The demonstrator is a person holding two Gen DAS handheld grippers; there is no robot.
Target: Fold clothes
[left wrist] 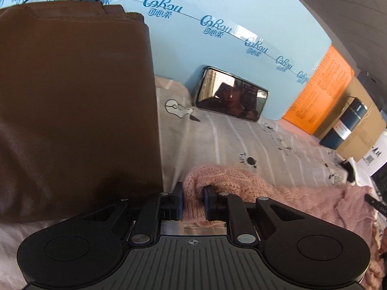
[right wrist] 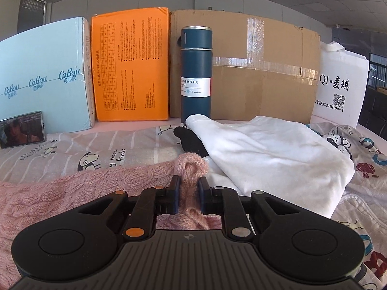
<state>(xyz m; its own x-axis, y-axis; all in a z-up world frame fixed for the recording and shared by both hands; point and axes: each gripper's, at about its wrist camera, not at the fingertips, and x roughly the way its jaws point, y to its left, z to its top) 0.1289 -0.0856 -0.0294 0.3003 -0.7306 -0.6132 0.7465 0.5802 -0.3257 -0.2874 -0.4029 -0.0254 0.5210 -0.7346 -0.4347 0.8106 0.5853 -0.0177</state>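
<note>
A pink knitted sweater (left wrist: 302,198) lies on the patterned bedsheet (left wrist: 217,140). My left gripper (left wrist: 192,194) is shut on a bunched edge of it, just right of a folded brown garment (left wrist: 72,108). In the right wrist view the same pink sweater (right wrist: 72,186) spreads to the left. My right gripper (right wrist: 188,188) is shut on another bunched edge of it, with a knot of knit sticking up between the fingers. A white garment (right wrist: 278,149) lies just right of that gripper, over a black item (right wrist: 188,140).
A phone (left wrist: 232,94) leans on a light blue box (left wrist: 241,24). An orange box (right wrist: 130,65), a dark blue bottle (right wrist: 196,72), a cardboard box (right wrist: 266,72) and a white bag (right wrist: 338,84) line the back edge of the bed.
</note>
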